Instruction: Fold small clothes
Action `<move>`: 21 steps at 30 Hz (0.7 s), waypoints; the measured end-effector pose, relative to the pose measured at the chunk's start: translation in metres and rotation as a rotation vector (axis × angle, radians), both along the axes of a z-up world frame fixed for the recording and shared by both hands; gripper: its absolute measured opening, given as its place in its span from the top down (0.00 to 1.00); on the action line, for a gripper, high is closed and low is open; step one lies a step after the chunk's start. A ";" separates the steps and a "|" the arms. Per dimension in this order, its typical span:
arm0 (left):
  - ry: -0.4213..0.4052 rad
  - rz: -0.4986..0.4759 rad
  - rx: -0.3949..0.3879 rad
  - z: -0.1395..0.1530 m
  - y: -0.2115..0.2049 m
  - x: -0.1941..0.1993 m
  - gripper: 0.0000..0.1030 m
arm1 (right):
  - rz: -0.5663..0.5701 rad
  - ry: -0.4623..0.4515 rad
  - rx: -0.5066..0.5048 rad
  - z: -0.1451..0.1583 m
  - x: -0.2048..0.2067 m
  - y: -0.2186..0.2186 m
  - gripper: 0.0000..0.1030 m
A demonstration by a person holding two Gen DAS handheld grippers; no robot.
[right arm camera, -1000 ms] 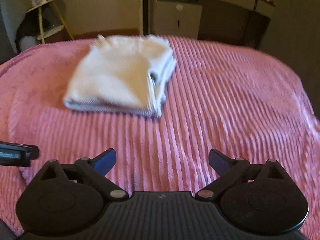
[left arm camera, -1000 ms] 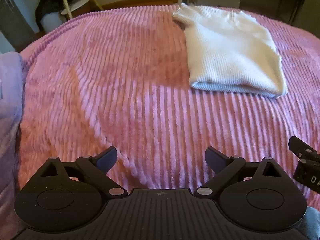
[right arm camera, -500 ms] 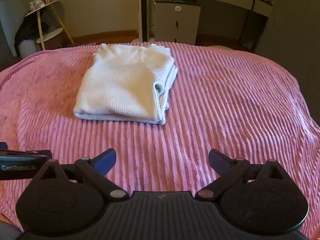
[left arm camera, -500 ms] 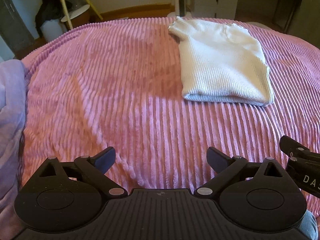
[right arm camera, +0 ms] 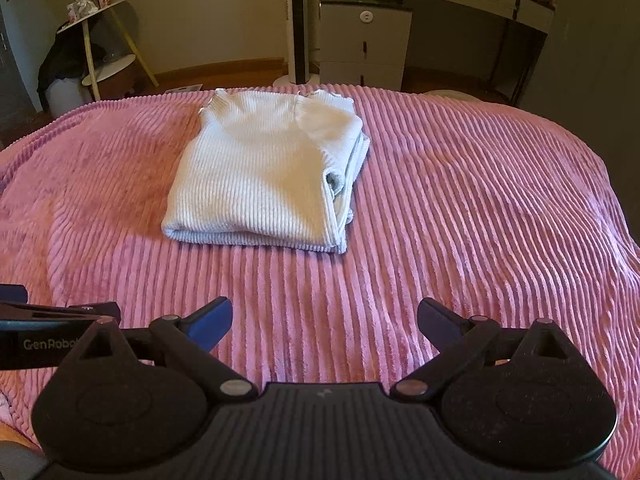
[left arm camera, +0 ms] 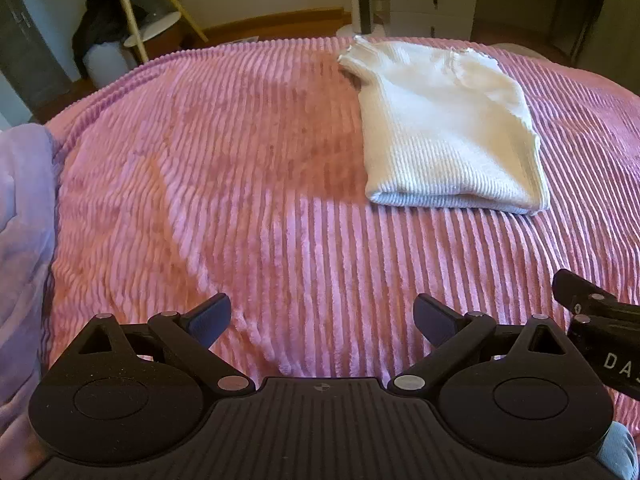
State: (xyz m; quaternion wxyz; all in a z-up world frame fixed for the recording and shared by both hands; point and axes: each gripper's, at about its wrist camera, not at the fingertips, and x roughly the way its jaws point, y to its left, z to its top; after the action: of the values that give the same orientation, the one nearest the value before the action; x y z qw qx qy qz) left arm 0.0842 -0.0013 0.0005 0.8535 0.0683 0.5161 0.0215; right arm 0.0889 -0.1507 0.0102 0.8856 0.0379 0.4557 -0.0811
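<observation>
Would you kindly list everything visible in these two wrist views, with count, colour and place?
folded sweater: one, white ribbed knit, lying flat on the far half of the bed
blanket: one, pink ribbed plush, covering the bed
second blanket: one, lilac, at the bed's left edge
side table: one, white with pale legs, far left by the wall
tower fan: one, white and black, behind the bed
cabinet: one, grey, beside the fan
left gripper: one, black, open, empty, low over the blanket
right gripper: one, black, open, empty, near edge
</observation>
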 end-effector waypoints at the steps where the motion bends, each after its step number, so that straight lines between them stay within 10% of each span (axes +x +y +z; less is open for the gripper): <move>1: 0.000 -0.004 -0.002 0.000 -0.001 0.000 0.02 | 0.000 0.000 -0.003 0.000 0.000 0.000 0.04; 21: 0.001 -0.031 0.002 0.002 -0.008 0.000 0.02 | -0.028 0.008 0.011 0.000 -0.002 -0.005 0.04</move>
State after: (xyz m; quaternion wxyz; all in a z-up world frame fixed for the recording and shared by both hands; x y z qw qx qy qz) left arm 0.0842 -0.0091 0.0021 0.8535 0.0774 0.5152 0.0087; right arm 0.0865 -0.1556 0.0097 0.8824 0.0488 0.4591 -0.0909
